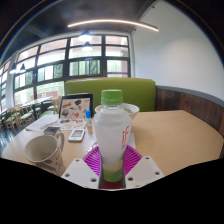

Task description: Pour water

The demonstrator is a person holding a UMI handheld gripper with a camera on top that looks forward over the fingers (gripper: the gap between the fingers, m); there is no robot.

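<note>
On wooden table (175, 135): all items below.
Green bench seat (125, 92): behind table, under windows.
Laptop (75, 106): open, far side, beyond mug.
Bottle (111, 135): clear, green cap, upright, between fingers, label facing camera.
Mug (44, 150): pale, beside bottle, apart from it.
Gripper (111, 162): pink pads (93, 160) pressed against bottle's sides, pinching it.
</note>
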